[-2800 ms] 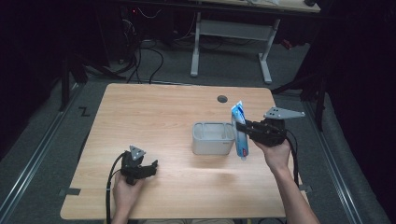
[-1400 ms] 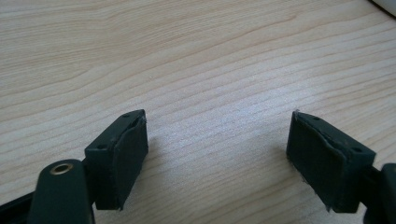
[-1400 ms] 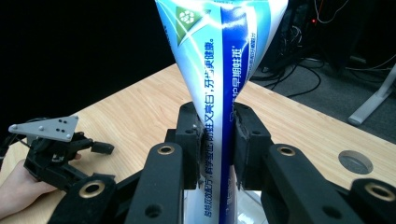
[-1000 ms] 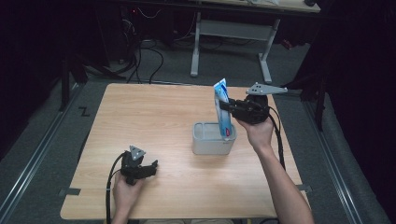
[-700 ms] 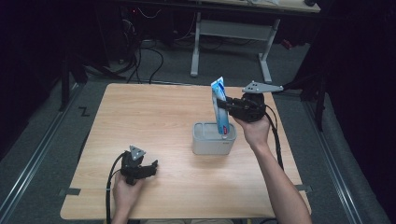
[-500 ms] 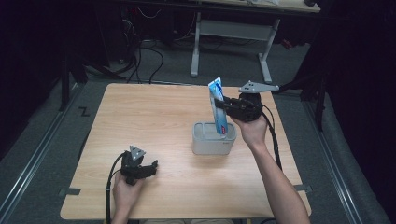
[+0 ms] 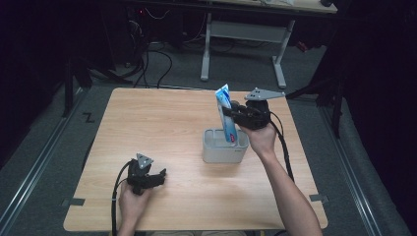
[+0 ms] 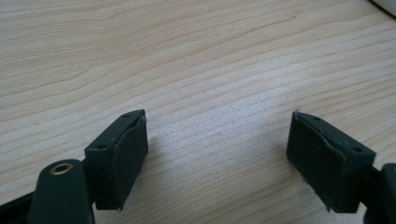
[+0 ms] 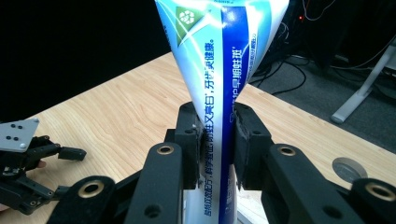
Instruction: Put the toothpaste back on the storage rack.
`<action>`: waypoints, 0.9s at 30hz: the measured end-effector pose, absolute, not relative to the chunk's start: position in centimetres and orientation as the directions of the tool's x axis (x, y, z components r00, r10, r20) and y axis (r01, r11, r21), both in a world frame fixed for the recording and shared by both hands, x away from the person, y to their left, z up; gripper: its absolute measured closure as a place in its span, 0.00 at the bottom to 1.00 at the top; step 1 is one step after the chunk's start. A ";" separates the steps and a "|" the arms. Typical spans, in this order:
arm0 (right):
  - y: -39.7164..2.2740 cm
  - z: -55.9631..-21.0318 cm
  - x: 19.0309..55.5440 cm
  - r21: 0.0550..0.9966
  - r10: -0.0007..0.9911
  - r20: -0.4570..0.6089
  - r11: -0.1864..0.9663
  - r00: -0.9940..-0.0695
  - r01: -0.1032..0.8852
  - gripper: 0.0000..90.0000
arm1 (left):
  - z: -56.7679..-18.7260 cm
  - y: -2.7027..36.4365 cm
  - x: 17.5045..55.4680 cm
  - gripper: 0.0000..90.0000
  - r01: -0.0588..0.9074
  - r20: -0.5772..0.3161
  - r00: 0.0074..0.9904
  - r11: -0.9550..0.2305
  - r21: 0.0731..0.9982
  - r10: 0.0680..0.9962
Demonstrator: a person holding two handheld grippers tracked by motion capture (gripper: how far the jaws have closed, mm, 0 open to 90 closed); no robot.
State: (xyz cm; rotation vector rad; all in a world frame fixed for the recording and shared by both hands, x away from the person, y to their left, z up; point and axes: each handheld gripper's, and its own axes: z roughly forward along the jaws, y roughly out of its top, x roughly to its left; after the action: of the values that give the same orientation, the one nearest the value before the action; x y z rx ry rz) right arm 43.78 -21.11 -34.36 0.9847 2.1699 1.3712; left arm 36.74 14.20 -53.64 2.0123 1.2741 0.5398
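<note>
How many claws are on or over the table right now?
2. The left claw rests open on the table near its front left; the right claw holds a toothpaste tube upright over the grey container.

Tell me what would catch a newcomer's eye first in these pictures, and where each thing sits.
First comes the blue and white toothpaste tube, standing nearly upright in the right claw with its lower end dipping into the grey container right of the table's middle. Next is the left claw, jaws wide apart, resting on the wooden table near its front edge. A small dark round disc lies flat on the table near its far edge.
</note>
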 end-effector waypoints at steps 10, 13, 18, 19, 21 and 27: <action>-20.6 -35.1 44.0 0.886 0.734 0.032 0.293 -0.679 0.359 0.83 | -53.6 14.2 36.7 0.23 0.616 -0.014 0.433 -0.285 0.734 0.901; -20.6 -35.4 44.1 0.880 0.735 0.028 0.304 -0.678 0.366 0.83 | -53.6 14.2 36.7 0.23 0.616 -0.014 0.433 -0.285 0.734 0.901; -20.6 -36.0 44.2 0.873 0.737 0.028 0.310 -0.675 0.376 0.82 | -53.6 14.2 36.7 0.23 0.616 -0.013 0.434 -0.286 0.734 0.901; -20.5 -36.1 44.2 0.872 0.738 0.027 0.313 -0.675 0.377 0.82 | -53.6 14.2 36.7 0.23 0.616 -0.013 0.434 -0.286 0.734 0.901; -20.4 -36.3 44.2 0.868 0.738 0.028 0.317 -0.674 0.383 0.82 | -53.6 14.2 36.7 0.23 0.616 -0.013 0.434 -0.286 0.734 0.901; -20.2 -36.8 44.3 0.862 0.735 0.025 0.328 -0.678 0.387 0.82 | -53.6 14.2 36.7 0.23 0.616 -0.013 0.434 -0.286 0.734 0.901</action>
State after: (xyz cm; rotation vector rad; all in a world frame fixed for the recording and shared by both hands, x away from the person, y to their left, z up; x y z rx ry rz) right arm 44.35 -20.21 -36.79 0.9946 2.2279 1.2917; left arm 36.74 14.20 -53.64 2.0135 1.2736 0.5406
